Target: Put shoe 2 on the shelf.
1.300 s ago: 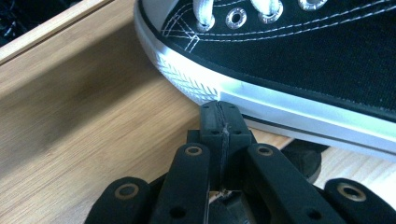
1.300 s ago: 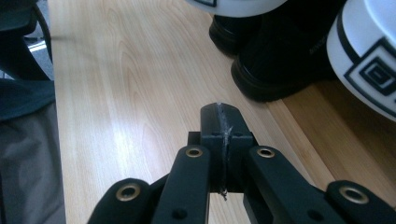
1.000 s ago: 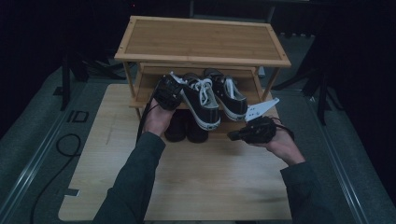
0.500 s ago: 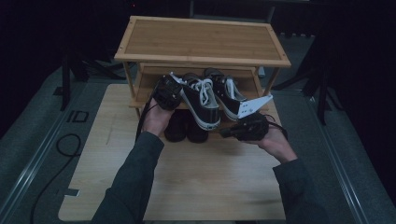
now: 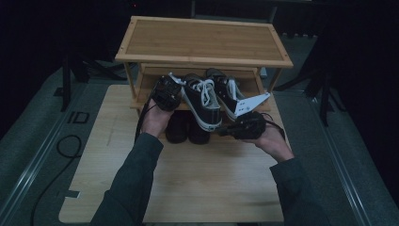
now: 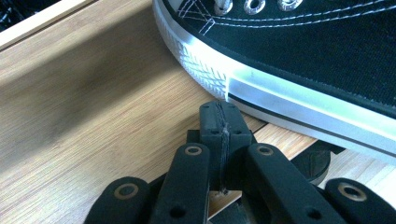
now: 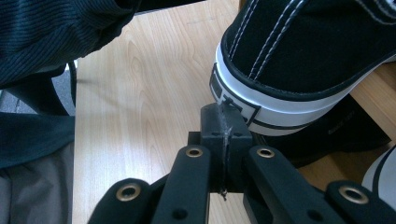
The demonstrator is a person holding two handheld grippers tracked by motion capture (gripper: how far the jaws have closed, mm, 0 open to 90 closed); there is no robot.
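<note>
Sneakers [image 5: 207,101] on rack's [image 5: 202,42] lower shelf, heels overhanging toward the person. Both grippers clenched, empty: right gripper [image 7: 223,116] at a heel, left gripper [image 6: 219,122] beside the sole. Best nudge squarely, slowly, keeping the pair level. Black canvas, white laces and soles.

Bamboo shoe rack [image 5: 202,61] on wooden board [image 5: 188,188]; black sneakers [image 5: 202,101] on lower shelf.

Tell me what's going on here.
A person works two grippers at a wooden shoe rack. The left gripper and the right gripper, both with jaws shut, press against a pair of black sneakers on the rack's lower shelf. A darker pair sits beneath on the board.
</note>
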